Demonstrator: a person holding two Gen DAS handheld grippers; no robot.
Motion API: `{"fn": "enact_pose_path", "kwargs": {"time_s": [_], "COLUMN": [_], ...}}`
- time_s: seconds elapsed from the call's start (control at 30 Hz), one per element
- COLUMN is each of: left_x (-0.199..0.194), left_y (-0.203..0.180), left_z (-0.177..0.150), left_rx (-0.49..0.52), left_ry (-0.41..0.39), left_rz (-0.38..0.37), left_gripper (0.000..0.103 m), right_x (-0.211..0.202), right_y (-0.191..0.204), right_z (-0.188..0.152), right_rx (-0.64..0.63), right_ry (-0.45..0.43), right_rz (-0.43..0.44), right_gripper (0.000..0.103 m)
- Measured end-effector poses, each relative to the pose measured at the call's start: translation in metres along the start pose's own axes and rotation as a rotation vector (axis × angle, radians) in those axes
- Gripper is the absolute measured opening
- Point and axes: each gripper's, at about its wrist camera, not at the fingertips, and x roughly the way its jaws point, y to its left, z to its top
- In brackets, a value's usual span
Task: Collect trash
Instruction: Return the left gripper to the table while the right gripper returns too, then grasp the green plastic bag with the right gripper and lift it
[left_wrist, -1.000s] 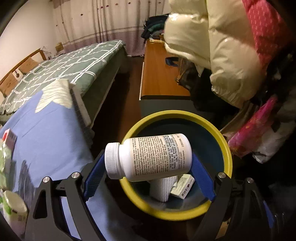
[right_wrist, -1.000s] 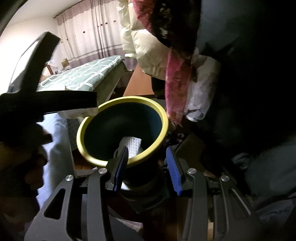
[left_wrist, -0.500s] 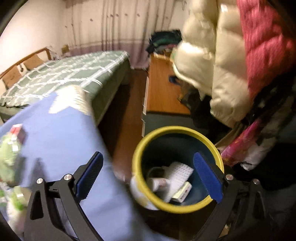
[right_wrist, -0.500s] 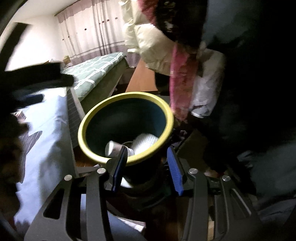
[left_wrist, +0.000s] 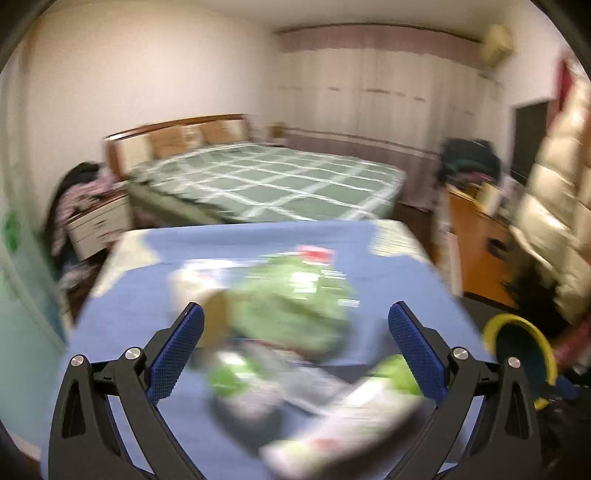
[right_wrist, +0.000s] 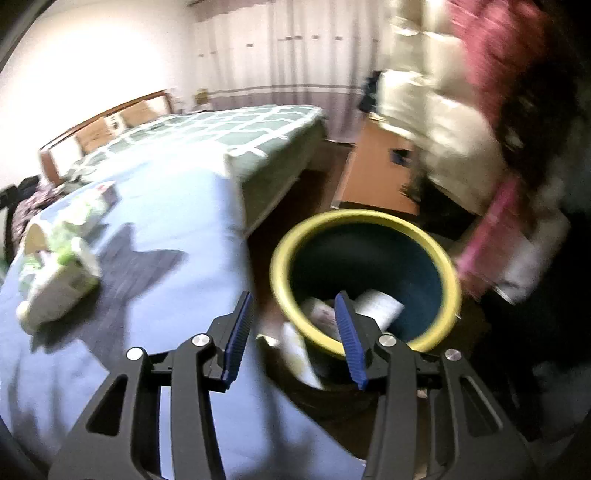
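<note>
The yellow-rimmed dark bin (right_wrist: 424, 236) stands on the floor beside the blue-covered table (right_wrist: 177, 206); it also shows at the right edge of the left wrist view (left_wrist: 495, 325). Inside it lie the white bottle (right_wrist: 317, 308) and a white packet (right_wrist: 380, 302). My right gripper (right_wrist: 293, 328) is open and empty, at the bin's near rim. My left gripper (left_wrist: 295, 347) is open and empty above the table, over blurred green-and-white wrappers (left_wrist: 295, 295) and a white tube-like pack (left_wrist: 351, 421). The wrappers (right_wrist: 59, 266) also show at the left of the right wrist view.
A bed with a green checked cover (left_wrist: 266, 181) lies behind the table. An orange wooden cabinet (right_wrist: 376, 173) and hanging cream and pink jackets (right_wrist: 443, 122) crowd the right side. A small red-and-white box (right_wrist: 107, 190) lies on the table's far part.
My left gripper opened and dropped the white bottle into the bin, then swung left over the table. My right gripper let go of the bin's rim and drew back a little.
</note>
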Motion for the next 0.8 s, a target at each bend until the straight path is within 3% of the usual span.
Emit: {"fn": "enact_pose_path", "kwargs": {"time_s": [0.17,0.3,0.4,0.6,0.8], "left_x": [0.021,0.040,0.047,0.054,0.050], "left_y": [0.099,0.148,0.171,0.183,0.178], "left_z": [-0.003,-0.015,-0.023,-0.035,-0.036], "left_rx": [-0.104,-0.118,-0.136,-0.163,-0.167], "left_ry": [-0.033,-0.031,-0.026,0.005,-0.011], "left_rz": [0.205,0.345,0.391,0.422,0.428], "left_gripper": [0.098,0.098,0.098,0.098,0.098], "right_x": [0.009,0.020,0.029,0.051,0.098], "right_y": [0.055,0.095,0.129,0.205,0.252], "right_z": [0.027,0.049,0.066,0.086,0.087], "right_rx": [-0.068,-0.101,-0.127,-0.231,-0.293], "right_ry": [0.002,0.008,0.018,0.045,0.170], "right_rz": [0.126,0.216,0.272,0.352,0.342], "right_gripper": [0.044,0.044,0.044,0.049,0.049]}}
